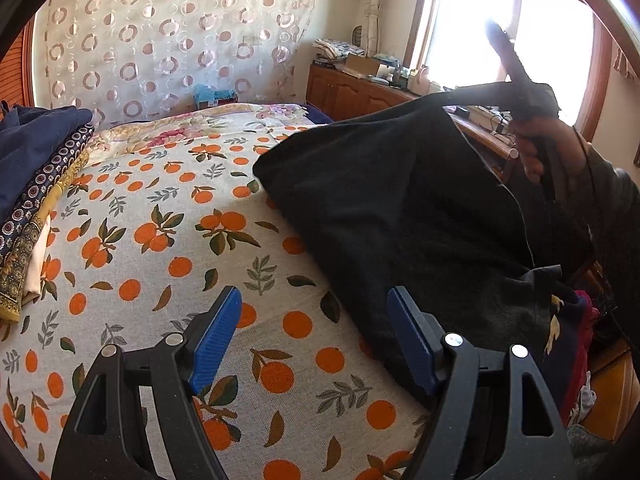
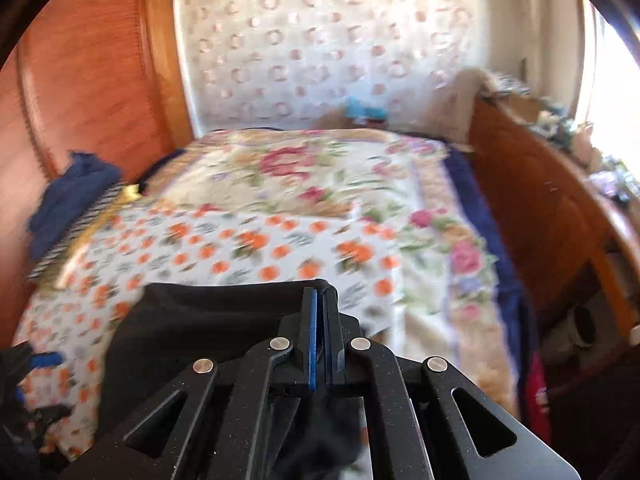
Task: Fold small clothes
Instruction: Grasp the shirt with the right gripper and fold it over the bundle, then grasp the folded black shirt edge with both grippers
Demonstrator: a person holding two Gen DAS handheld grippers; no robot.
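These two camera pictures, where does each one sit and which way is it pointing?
Left wrist view: rides the left tongs, open over the orange-print bedsheet; shows the right hand lifting the black cloth garment.
Right wrist view: rides the right tongs, shut on the black cloth garment, facing the circle-patterned curtain.
Shared: the bedsheet, the garment, the curtain and the folded navy clothes pile.

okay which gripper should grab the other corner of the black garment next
Left. The left gripper is open beside the black garment on the bed, while the right gripper is already shut on its raised edge.
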